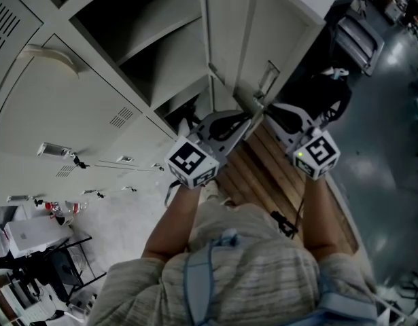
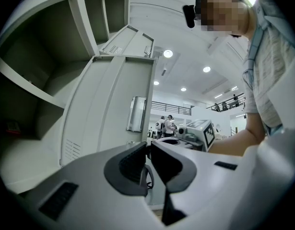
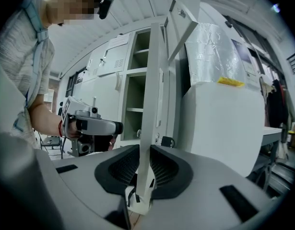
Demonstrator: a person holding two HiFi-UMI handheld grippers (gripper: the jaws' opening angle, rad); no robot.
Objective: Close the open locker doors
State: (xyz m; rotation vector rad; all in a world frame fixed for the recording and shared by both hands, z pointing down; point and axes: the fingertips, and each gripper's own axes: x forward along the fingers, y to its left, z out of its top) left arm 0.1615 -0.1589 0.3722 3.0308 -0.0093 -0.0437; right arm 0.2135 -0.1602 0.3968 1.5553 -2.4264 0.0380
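Between right tongs (image 3: pixel 141 174), upright door edge (image 3: pixel 155 99)

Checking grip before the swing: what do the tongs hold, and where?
Right tongs clamp the open locker door by its thin free edge; left tongs are shut, holding nothing.

A wooden slatted platform (image 1: pixel 263 172) lies on the grey floor (image 1: pixel 385 134). White lockers (image 1: pixel 79 107) stand along its left side.

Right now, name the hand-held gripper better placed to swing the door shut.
The right hand-held gripper: its jaws clamp the door edge. The left hand-held gripper is shut on nothing.
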